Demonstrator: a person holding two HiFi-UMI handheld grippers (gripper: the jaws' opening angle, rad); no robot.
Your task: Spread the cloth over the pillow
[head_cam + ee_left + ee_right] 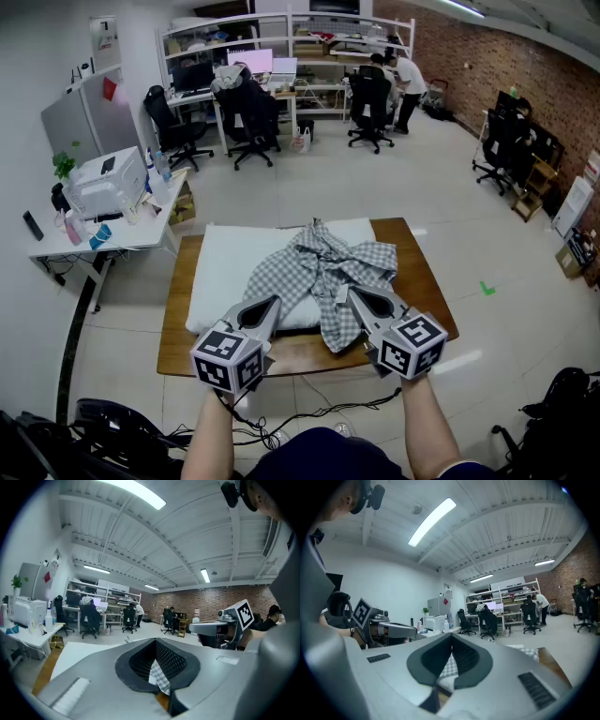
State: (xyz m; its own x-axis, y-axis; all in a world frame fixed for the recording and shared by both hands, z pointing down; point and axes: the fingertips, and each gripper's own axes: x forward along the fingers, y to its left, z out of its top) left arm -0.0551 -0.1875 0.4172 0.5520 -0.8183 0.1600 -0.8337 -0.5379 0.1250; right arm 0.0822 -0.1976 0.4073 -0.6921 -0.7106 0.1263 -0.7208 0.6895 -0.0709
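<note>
A white pillow (223,272) lies on a wooden table (427,281). A grey-and-white checked cloth (323,265) sits bunched up on the pillow's right half, with one end hanging over the near edge. My left gripper (277,300) is shut, and its tips are over the pillow's near edge, just left of the cloth. My right gripper (351,292) is also shut, its tips over the cloth's near part. In the left gripper view (156,640) and the right gripper view (451,634), a strip of the cloth shows through the gap behind the closed tips. I see nothing pinched.
A white desk (141,230) with a printer (108,183) stands close to the table's left side. Cables (328,408) lie on the floor under the near edge. Office chairs, shelves and two people are far back. A dark bag (562,412) sits at lower right.
</note>
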